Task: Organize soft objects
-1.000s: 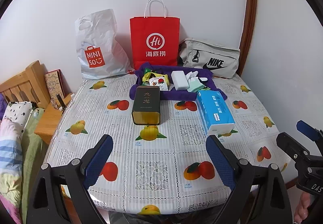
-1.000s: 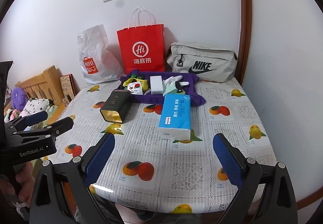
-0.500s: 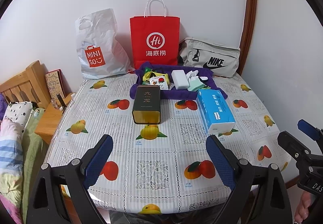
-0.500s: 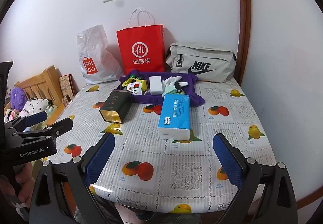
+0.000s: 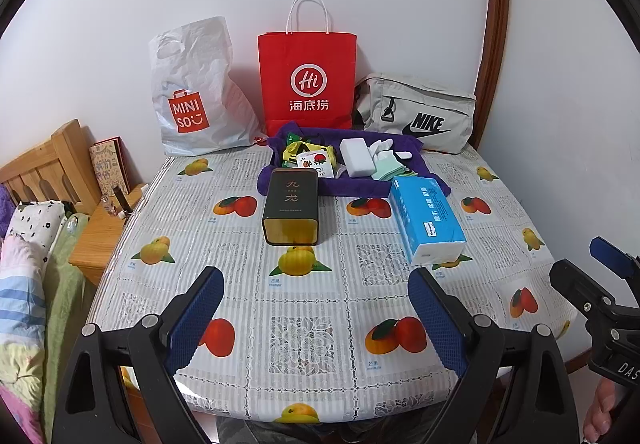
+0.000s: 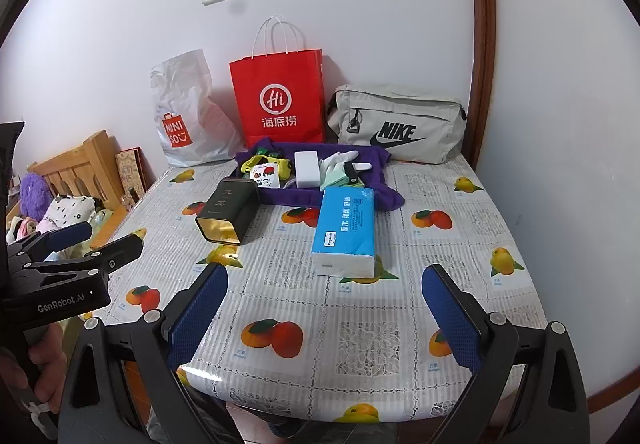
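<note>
Jaws of the left gripper [image 5: 316,308] and the right gripper [image 6: 322,312] stand wide apart, holding and touching nothing, each poised over the near edge of the fruit-patterned tabletop [image 5: 304,328]. The soft objects lie toward the far side: a blue tissue pack [image 5: 426,220] right of centre, and behind it a purple cloth [image 5: 352,186] bearing snack packets [image 5: 310,160], a white block [image 5: 358,158] and pale green folded cloths [image 5: 390,170]; a dark tin [image 5: 291,207] lies just in front of the cloth. Against the wall stand a white plastic bag [image 5: 196,92], a red paper bag [image 5: 307,80] and a grey pouch [image 5: 420,112].
</note>
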{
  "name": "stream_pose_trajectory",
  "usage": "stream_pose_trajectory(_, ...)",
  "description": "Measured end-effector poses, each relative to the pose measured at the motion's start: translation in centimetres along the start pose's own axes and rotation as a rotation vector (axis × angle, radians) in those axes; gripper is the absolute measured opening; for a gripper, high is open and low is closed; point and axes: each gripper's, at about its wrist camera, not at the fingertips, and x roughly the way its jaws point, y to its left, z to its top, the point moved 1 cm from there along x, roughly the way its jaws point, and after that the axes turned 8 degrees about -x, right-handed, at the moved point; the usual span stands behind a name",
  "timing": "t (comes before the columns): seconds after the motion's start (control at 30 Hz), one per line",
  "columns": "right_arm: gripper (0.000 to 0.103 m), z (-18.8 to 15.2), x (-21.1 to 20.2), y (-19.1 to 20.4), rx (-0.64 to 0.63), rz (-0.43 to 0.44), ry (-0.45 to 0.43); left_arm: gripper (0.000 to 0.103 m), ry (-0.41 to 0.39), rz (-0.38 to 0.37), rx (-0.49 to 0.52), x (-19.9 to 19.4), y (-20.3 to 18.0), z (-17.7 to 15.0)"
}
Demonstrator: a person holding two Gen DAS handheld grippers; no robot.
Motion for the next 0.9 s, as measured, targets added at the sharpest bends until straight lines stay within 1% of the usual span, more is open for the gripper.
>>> stream_pose_trajectory(0.9, 0.097, -0.09, -0.14, -0.08, 0.001, -0.001, -0.001, 0.093, 0.001, -0.001, 0.0, -0.01, 0.08, -0.08)
